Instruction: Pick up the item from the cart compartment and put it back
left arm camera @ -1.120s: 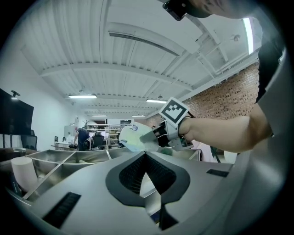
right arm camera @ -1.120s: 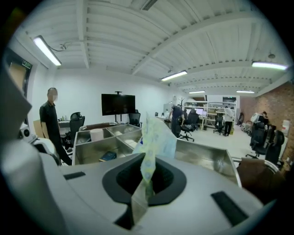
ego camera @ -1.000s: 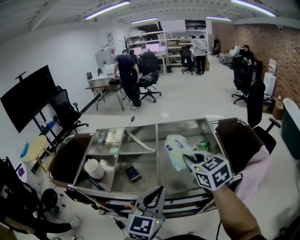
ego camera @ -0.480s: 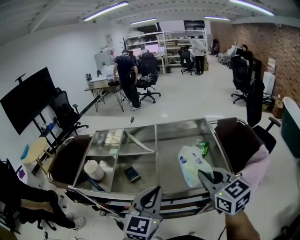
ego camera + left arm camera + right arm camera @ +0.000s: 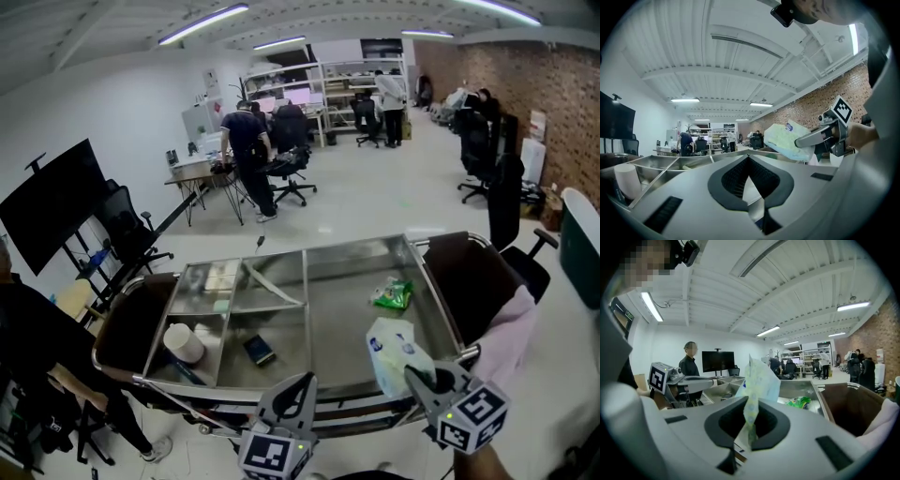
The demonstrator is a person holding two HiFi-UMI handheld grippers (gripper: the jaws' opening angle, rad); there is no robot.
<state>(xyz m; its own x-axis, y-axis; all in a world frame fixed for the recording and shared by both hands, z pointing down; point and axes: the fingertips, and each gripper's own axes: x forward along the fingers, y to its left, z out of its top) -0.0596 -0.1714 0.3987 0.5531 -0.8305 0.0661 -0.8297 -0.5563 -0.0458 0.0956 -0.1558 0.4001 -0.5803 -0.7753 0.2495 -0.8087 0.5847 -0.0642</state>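
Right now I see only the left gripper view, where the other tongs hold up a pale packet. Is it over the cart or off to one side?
Observer: In the head view, the pale packet hangs over the near right corner of the cart, in the right tongs.
Operator: Is anything else in that compartment?
Observer: Yes, a green packet lies on its floor, further back.
Operator: How much of the pale one is gripped?
Observer: The right gripper view shows only a thin edge pinched; the rest stands free above the tongs.
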